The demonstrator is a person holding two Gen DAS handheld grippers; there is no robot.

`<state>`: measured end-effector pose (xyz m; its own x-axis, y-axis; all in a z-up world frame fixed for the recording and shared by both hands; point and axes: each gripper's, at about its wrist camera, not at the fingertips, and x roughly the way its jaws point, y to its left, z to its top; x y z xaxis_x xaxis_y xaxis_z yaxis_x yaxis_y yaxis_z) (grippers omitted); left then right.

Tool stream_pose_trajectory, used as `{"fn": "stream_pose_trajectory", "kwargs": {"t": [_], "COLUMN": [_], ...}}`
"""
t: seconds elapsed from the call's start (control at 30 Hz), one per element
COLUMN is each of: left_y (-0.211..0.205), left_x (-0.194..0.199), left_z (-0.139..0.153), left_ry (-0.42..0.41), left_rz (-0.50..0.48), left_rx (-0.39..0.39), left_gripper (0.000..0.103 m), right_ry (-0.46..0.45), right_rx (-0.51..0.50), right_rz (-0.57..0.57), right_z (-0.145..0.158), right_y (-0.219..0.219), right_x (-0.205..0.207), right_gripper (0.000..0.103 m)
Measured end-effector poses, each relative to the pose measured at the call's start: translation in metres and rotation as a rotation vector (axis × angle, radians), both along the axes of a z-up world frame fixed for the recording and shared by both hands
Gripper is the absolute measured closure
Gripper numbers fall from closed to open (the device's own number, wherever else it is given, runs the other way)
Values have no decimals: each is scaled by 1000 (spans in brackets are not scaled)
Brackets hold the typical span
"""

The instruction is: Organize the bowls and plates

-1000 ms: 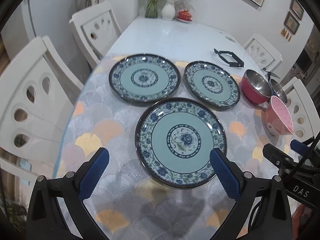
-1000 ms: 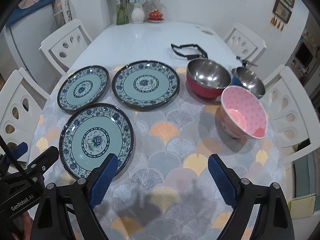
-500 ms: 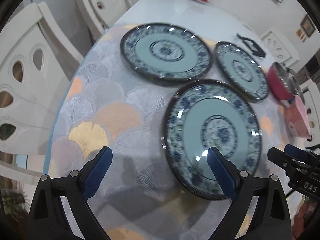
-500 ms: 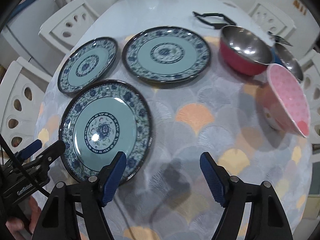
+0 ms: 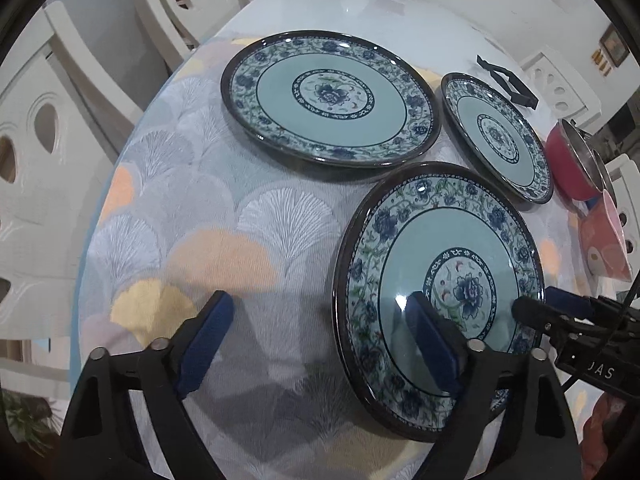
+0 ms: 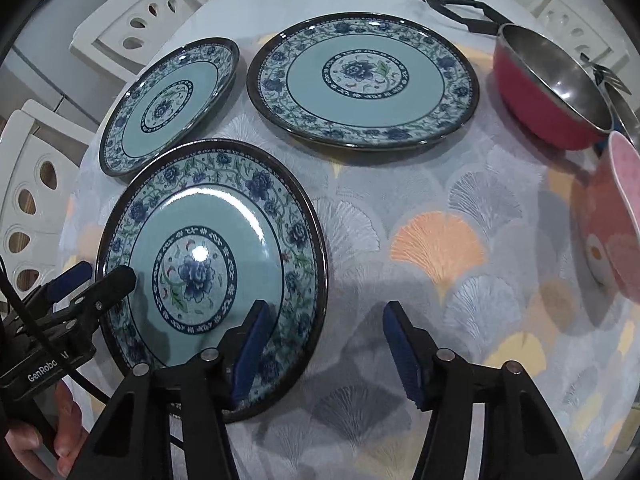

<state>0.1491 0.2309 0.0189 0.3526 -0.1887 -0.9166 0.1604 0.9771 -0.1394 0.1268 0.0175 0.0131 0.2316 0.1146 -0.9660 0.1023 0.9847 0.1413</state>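
Off to my left, the table [image 5: 192, 184] edge and white chairs [image 5: 36, 152] sit close, so there is little room on that side. My left tongs [image 5: 320, 344] are spread wide and hold nothing; one pad hangs over bare cloth, the other over the near plate [image 5: 436, 264], whose left rim lies between them. That plate is round, so no long axis matters; what counts is its rim. It lies between my two hands. My right tongs [image 6: 324, 348] are also apart and empty, straddling its right rim, left pad above the plate, right pad over cloth. I judge both are about equally near, though I cannot tell if any pad touches the glaze. Beyond it are the small plate [image 6: 160, 108] and big plate [image 6: 360, 80], just beside each other. Farther right stand the red bowl [image 6: 548, 92] and pink bowl [image 6: 616, 220], with open cloth between them and the plates.
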Motion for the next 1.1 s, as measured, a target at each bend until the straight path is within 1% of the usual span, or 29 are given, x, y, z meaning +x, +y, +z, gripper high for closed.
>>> {"fn": "stream_pose_trajectory", "kwargs": {"t": [0.03, 0.07, 0.13, 0.2, 0.33, 0.37, 0.4, 0.43, 0.53, 0.57, 0.63, 0.77, 0.83, 0.93, 1.0, 1.1], "left_y": [0, -1, -2, -2, -6, -7, -10, -11, -15, -13, -11, -9, -5, 3, 6, 15], "left_x": [0, 1, 2, 2, 1, 1, 1, 0, -1, -3, -6, -15, -22, -34, -43, -58], "left_z": [0, 1, 2, 4, 5, 5, 5, 5, 6, 8, 16, 43, 58, 81, 95, 109], "left_ry": [-8, -14, -25, -18, -17, -14, -10, -5, -9, -11, -14, -53, -74, -117, -145, -176], "left_rz": [-5, -11, -29, -39, -56, -61, -68, -73, -59, -57, -53, -53, -38, -18, -7, 2], "left_rx": [9, 17, 17, -3, -34, -49, -72, -94, -82, -91, -124, -130, -148, -169, -169, -174], "left_gripper": [26, 31, 36, 45, 58, 62, 67, 68, 69, 71, 72, 72, 72, 72, 72, 72], "right_ry": [-6, -13, -24, -38, -50, -50, -53, -57, -63, -65, -77, -135, -170, -211, -229, -247], "right_rx": [4, 13, 22, 33, 40, 44, 39, 35, 24, 26, 29, 13, -4, -3, 12, 20], "right_rz": [3, 6, 8, 11, 27, 36, 44, 52, 58, 55, 51, 66, 72, 73, 71, 79], "right_z": [0, 0, 0, 0, 1, 1, 3, 5, 5, 6, 16, 51, 72, 95, 108, 118], "right_y": [0, 0, 1, 1, 4, 6, 11, 16, 20, 20, 16, 16, 19, 24, 27, 33], "right_x": [1, 2, 5, 6, 10, 11, 10, 6, 4, 3, -2, -15, -22, -33, -41, -53], "right_gripper": [52, 55, 59, 62, 70, 73, 73, 73, 73, 74, 74, 74, 74, 74, 74, 74]}}
